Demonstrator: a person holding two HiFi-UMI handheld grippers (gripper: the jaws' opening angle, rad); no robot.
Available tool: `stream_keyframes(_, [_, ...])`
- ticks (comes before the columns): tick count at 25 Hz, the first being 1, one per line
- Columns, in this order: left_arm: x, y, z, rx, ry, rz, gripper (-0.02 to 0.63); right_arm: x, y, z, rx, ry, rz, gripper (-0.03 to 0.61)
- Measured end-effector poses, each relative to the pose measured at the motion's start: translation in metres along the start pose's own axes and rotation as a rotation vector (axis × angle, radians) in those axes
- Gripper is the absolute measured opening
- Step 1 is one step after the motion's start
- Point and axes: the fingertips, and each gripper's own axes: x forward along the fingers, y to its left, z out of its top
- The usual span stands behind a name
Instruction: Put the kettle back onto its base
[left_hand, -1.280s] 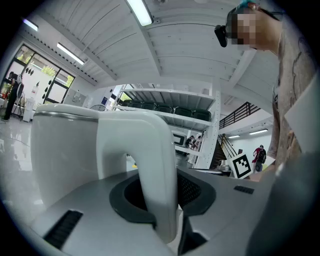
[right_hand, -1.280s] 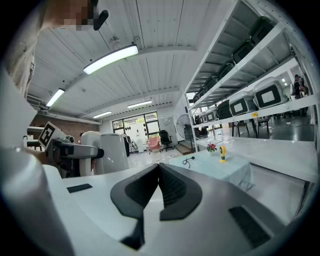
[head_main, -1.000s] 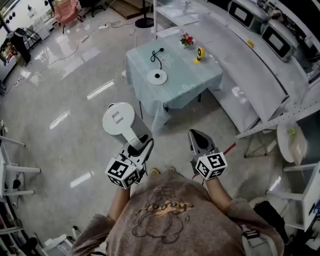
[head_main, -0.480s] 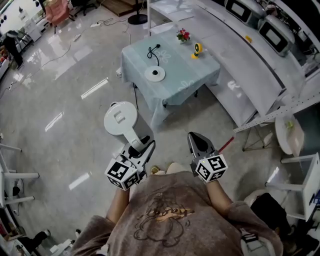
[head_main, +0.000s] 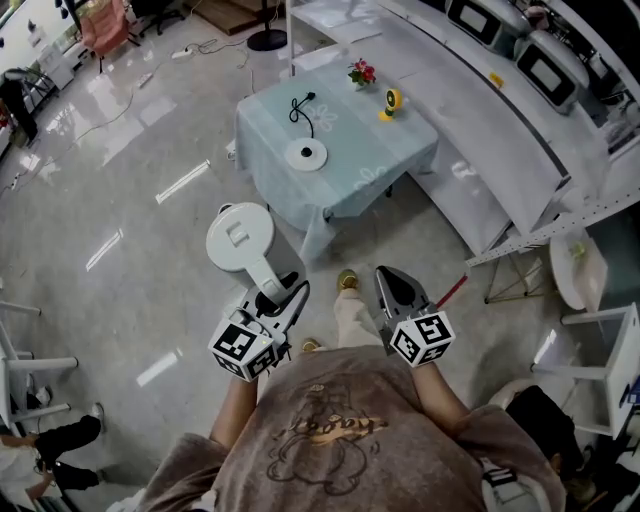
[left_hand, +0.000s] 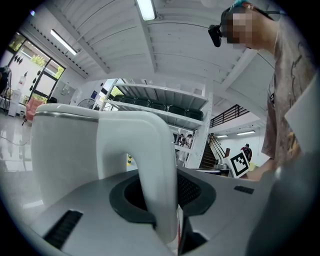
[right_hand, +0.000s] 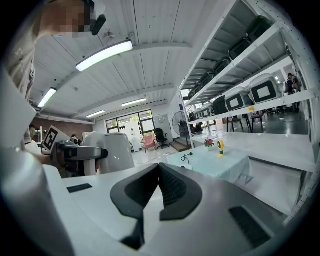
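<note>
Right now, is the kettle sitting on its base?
Off. The left gripper holds the kettle by its handle above the floor; the round base lies bare on the table.

Honestly, nothing here I can actually read. Closest thing is the black-and-white square markers on the cube of the left gripper, and same deal on the right gripper. They're just blocky code patterns, no letters. The person's shirt has a print with some loopy lettering, too small to make out.
</note>
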Motion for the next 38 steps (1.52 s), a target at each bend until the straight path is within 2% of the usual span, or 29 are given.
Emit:
stream_keyframes(10, [0.065, 0.044, 0.026, 0.02, -0.012, 0.015, 0.114, 0.066, -0.052, 0.023, 0.006, -0.019, 0.037, -0.005])
stream_keyframes(25, [0.186, 0.116, 0.08, 0.052, -0.031, 0.125, 0.114, 0.188, -0.154, 0.089, -0.014, -0.006, 0.164, -0.005])
stream_keyframes(31, [0.222, 0.136, 0.092, 0.046, -0.048, 0.167, 0.114, 0.217, -0.187, 0.097, -0.017, 0.015, 0.205, -0.003])
stream_keyframes(38, [0.255, 0.163, 0.1, 0.05, -0.038, 0.172, 0.115, 0.239, -0.21, 0.101, 0.003, 0.028, 0.199, -0.005])
